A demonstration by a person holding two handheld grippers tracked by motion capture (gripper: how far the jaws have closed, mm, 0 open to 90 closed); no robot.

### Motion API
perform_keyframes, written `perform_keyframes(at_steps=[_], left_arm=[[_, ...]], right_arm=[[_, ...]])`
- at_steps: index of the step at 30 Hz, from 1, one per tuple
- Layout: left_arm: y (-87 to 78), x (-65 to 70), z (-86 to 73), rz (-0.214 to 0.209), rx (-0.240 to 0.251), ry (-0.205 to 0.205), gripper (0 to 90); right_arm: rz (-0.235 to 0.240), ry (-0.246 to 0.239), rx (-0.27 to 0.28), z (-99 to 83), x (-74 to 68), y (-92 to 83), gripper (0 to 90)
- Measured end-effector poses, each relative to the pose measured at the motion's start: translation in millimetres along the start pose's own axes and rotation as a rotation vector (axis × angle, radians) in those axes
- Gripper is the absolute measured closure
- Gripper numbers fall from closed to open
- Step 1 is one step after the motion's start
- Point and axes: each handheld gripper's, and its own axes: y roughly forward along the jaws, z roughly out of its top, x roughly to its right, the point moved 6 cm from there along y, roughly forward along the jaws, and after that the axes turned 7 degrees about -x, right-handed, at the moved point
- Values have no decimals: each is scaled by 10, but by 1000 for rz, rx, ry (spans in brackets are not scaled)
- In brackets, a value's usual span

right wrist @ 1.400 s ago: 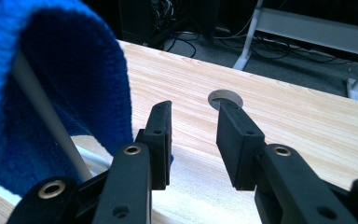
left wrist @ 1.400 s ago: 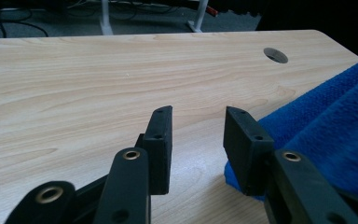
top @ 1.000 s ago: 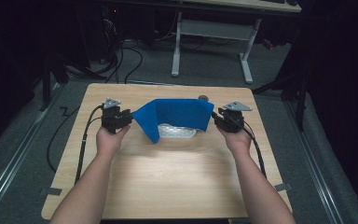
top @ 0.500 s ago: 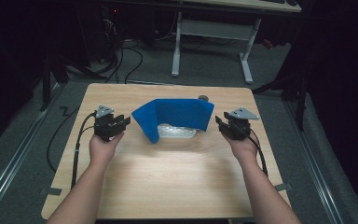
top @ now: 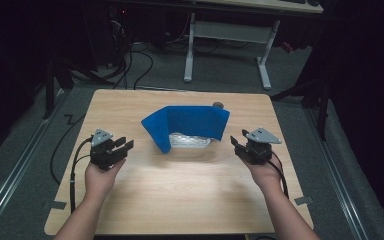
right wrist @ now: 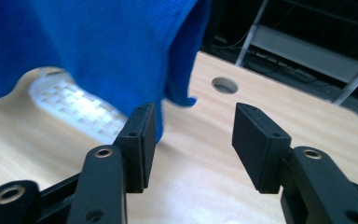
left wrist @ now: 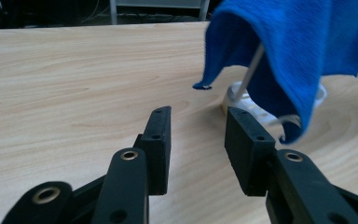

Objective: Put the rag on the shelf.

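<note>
Left gripper (top: 124,147) at left centre of the high view, jaws parted with nothing between them, having just widened a little. Right gripper (top: 236,142) at right centre, jaws wide and empty, having just been opening. Blue cloth (top: 187,124) sits in the middle of the frame, between the two grippers and apart from both, draped over a white rack (top: 190,140) on the wooden table (top: 180,195). Small round hole (top: 218,105) in the table just above the cloth's right end.
</note>
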Motion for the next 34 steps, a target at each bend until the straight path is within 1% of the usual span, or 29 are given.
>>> perform_keyframes(at_steps=[1,3,4,6,7,8,9,11,13,14,16,17,18,20,21,22,23,24,25,26,28,29,31,34], left_arm=[[-29,33,-34,-7,-7,4,613],[-100,128,-132,-13,-11,23,602],[-111,146,-154,-12,-10,27,596],[-138,222,-257,-33,-20,20,588],[-145,266,-327,-35,-34,21,582],[-147,295,-370,-39,-37,15,580],[-147,338,-425,-51,-40,9,579],[-125,462,-558,-57,-71,35,571],[-116,560,-660,-64,-78,51,567],[-98,629,-740,-71,-89,68,565],[-57,722,-862,-83,-119,100,554],[-34,770,-927,-101,-142,111,552],[-19,803,-973,-108,-164,124,552],[-25,819,-998,-95,-166,143,552],[-32,815,-994,-98,-160,137,552],[-35,811,-987,-108,-154,126,551],[-36,812,-980,-121,-148,109,550],[-33,815,-979,-126,-146,106,547],[-25,820,-982,-124,-151,112,545],[-17,828,-985,-122,-154,117,544],[-5,843,-990,-122,-160,122,541],[-2,854,-992,-120,-159,124,539],[-2,859,-993,-119,-160,129,537],[3,854,-988,-118,-159,122,524]], right_arm=[[6,-1,-7,-17,-19,-17,482],[14,-3,5,-64,-75,-79,485],[15,-15,-5,-107,-117,-125,481],[18,-27,-5,-157,-168,-167,476],[22,-23,-15,-201,-209,-190,475],[34,-23,-27,-260,-266,-209,474],[35,-27,-32,-296,-299,-220,474],[44,-31,-41,-403,-394,-250,474],[53,-22,-52,-485,-463,-269,473],[52,-30,-53,-526,-493,-269,473],[69,-19,-72,-630,-570,-261,456],[69,-20,-82,-665,-591,-253,444],[70,-19,-90,-714,-621,-243,434],[69,4,-81,-852,-688,-243,420],[66,18,-64,-953,-725,-254,449],[90,12,-83,-1042,-774,-256,458],[113,-9,-117,-1058,-804,-260,409],[93,-43,-90,-1028,-804,-282,429],[87,-51,-78,-1017,-803,-282,424],[86,-50,-86,-1018,-795,-263,421],[111,-36,-111,-1038,-806,-207,422],[114,-37,-112,-1036,-812,-199,421],[109,-48,-97,-1024,-811,-202,422],[116,-34,-98,-1039,-783,-215,419]])
